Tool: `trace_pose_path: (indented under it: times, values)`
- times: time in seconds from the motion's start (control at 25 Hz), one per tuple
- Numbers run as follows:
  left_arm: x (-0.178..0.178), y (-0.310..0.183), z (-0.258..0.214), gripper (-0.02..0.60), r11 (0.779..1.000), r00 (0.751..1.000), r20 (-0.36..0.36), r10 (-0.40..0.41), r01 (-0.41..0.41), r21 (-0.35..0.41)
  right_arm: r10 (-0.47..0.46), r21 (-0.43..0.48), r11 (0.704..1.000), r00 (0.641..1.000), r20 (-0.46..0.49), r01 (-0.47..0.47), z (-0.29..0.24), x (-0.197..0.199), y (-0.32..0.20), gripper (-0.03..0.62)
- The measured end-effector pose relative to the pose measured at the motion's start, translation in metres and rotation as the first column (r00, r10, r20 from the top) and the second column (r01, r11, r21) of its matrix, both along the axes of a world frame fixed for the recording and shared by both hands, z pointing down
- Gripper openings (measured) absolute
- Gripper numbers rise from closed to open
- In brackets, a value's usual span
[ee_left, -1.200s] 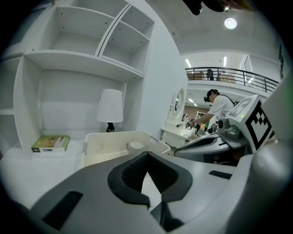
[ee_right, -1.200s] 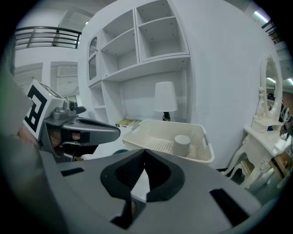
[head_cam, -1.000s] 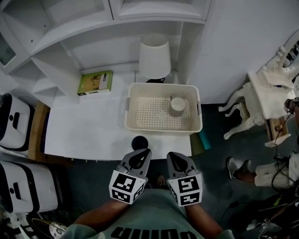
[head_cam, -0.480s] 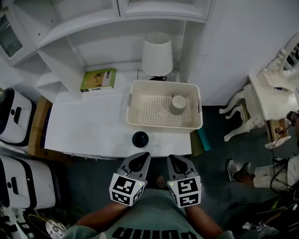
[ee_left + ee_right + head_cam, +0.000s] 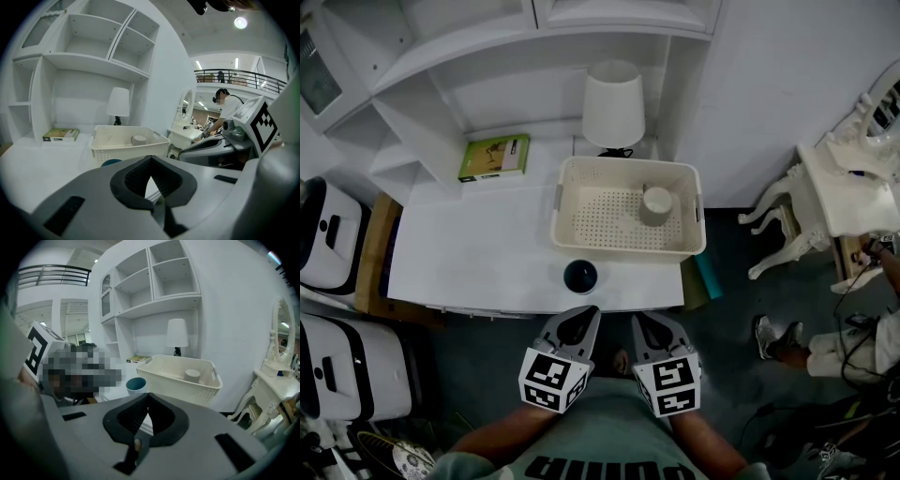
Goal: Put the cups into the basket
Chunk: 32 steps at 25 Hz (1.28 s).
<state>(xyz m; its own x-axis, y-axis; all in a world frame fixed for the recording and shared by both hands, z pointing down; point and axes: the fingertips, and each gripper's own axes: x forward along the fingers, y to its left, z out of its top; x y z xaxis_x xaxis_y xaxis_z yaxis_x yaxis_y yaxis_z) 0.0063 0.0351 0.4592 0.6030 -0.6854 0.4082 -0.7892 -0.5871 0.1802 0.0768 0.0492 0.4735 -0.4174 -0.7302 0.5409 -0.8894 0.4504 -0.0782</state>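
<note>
A cream perforated basket [image 5: 572, 242] stands on the white table, with a beige cup [image 5: 656, 204] upright inside at its right. A dark blue cup [image 5: 580, 277] stands on the table just in front of the basket, near the front edge. Both grippers hang side by side below the table edge, close to the person's body. My left gripper [image 5: 578, 313] is shut and empty, just below the blue cup. My right gripper [image 5: 644, 318] is shut and empty too. In the right gripper view the blue cup [image 5: 136, 385] stands left of the basket [image 5: 180, 380]; the left gripper view shows the basket [image 5: 126, 145] ahead.
A white lamp [image 5: 612, 105] stands behind the basket and a green book [image 5: 494, 157] lies at the back left of the table [image 5: 469, 262]. White shelves rise behind. White cases [image 5: 337, 244] sit at left, a white ornate table [image 5: 839, 192] at right, with a seated person's legs [image 5: 825, 352] there.
The view has shifted slightly; both grippers stay shut and low by the body. The blue cup and the basket have not moved.
</note>
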Motion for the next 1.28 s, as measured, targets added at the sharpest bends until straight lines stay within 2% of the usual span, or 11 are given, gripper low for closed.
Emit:
trace_pose_path:
  times: [0.92, 1.28]
  values:
    - [-0.006, 0.007, 0.002, 0.005, 1.000, 1.000, 0.006, -0.001, 0.001, -0.007, -0.003, 0.009, 1.000, 0.999, -0.032, 0.004, 0.006, 0.001, 0.005, 0.017]
    - [-0.018, 0.003, -0.002, 0.006, 0.999, 0.999, -0.006, -0.049, 0.049, -0.014, -0.009, 0.009, 1.000, 1.000, 0.023, 0.009, -0.003, -0.009, -0.001, 0.017]
